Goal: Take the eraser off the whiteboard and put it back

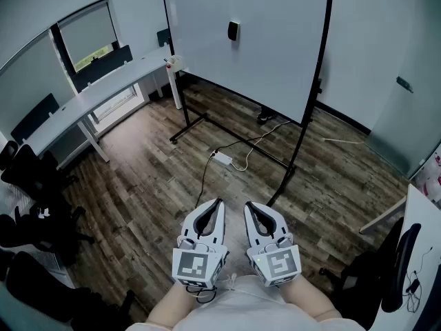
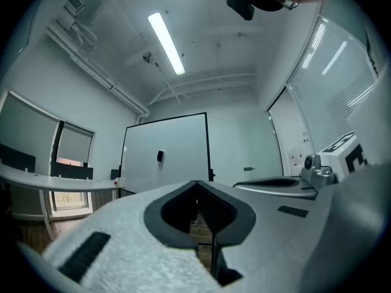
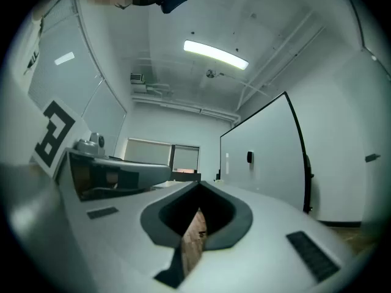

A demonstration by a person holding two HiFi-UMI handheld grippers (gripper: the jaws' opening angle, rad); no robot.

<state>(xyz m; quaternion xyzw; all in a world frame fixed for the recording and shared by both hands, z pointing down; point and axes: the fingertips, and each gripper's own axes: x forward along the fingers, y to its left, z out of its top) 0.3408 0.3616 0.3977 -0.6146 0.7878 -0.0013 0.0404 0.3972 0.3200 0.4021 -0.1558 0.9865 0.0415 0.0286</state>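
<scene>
OFFICE, WHITEBOARD CORNER: A person stands on the dark wood-plank floor [image 1: 138, 185] holding a white hand-held tool in each hand, close in front of the body and side by side. The left tongs [image 1: 219, 203] are pressed together at the tips with nothing between them. The right tongs [image 1: 248, 205], just beside them, are likewise closed tip to tip and empty. Both point level across the room at the large white whiteboard on its black-framed floor stand [image 1: 275, 61].

The small black rectangular eraser [image 1: 234, 30] is stuck to the face of the board, in its upper half and a little left of the middle. It is well apart from both tongs.

On the floor between the stand's feet and the person lies what appears to be a white power strip [image 1: 222, 158], though it is too small to be sure, with a dark cable and a pale cable trailing from it.

A long pale grey tabletop [image 1: 103, 92] runs along the windowed wall at the left. Black office chairs [image 1: 27, 178] are clustered in front of it. A grey cube with black-and-white square markers [image 1: 200, 266] sits at the back of the left tool, nearest the person.
</scene>
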